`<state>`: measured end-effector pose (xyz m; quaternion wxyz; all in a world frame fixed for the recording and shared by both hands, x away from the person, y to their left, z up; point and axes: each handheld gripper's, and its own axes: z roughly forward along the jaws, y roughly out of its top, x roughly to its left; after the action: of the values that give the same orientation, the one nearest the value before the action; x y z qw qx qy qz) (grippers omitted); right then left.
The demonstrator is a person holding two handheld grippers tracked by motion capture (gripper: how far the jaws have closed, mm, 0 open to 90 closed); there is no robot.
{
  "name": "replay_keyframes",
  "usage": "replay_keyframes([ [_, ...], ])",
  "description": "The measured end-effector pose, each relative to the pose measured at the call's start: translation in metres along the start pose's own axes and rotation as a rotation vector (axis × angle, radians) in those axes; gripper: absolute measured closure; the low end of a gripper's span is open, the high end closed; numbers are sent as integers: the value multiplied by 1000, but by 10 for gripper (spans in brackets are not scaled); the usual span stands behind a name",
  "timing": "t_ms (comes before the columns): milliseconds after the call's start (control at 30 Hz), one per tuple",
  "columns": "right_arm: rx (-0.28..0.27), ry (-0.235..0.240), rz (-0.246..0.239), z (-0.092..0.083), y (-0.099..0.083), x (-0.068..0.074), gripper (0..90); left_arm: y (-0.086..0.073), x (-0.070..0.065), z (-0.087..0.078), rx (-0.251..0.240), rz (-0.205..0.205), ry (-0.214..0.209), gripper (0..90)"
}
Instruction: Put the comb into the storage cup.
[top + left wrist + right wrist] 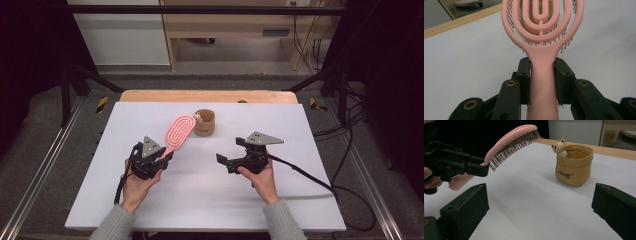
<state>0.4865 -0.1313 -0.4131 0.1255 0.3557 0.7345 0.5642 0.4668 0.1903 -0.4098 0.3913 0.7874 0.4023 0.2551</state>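
Nearest the person, the left gripper is held in the left hand above the white table, and the pink hairbrush sits in its grasp. In the left gripper view the brush's handle runs straight up between the two black jaws, which are clenched on it from both sides, each pad flat against the pink plastic with no gap showing. The jaws stand only as far apart as the handle is thick. The butt of the handle sticks out behind the jaws toward the hand, as the right gripper view shows, and the oval looped head reaches forward past the jaw tips.

The brush is lifted off the table and tilted upward, bristles facing down, with the head rising away from the left gripper.

Beside it, well apart on the person's right, the right gripper is held in the right hand and points across toward the brush. Its jaws are released and spread wide, the two black pads far apart at the lower corners of its own view, with nothing between them and bare tabletop below.

Farther off stands a small tan pouch-shaped holder upright on the table, with a little bear figure at its rim. The tip of the brush head lies just beside it, close to the bear; whether they touch I cannot tell
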Motion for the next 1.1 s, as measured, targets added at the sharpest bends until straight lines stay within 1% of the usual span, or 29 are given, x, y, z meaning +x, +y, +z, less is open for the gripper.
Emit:
replay_keyframes([
  [133, -2, 1, 4, 4, 2, 1, 13, 1, 1, 2, -1, -11, -3, 693],
  [167, -5, 2, 11, 5, 3, 2, 13, 2, 0, 3, -1, -12, -2, 693],
  [267, -8, 5, 12, 9, 7, 4, 16, 4, -1, 2, -9, -11, 0, 693],
  [333, -16, 8, 28, 11, 8, 4, 19, 5, -1, 1, -15, -12, 1, 693],
  [400, -17, 2, 30, 13, 10, 4, 21, 6, -1, 1, -19, -13, 2, 693],
  [633, -26, 9, 33, 19, 15, 8, 21, 9, -4, 3, -23, -21, 5, 693],
  [667, -31, 12, 46, 19, 15, 8, 21, 9, -4, 3, -25, -22, 9, 693],
  [800, -39, 8, 59, 20, 16, 7, 24, 10, -7, 4, -26, -20, 16, 693],
  [1100, -48, 11, 71, 18, 18, 6, 24, 12, -13, 4, -37, -31, 10, 693],
])
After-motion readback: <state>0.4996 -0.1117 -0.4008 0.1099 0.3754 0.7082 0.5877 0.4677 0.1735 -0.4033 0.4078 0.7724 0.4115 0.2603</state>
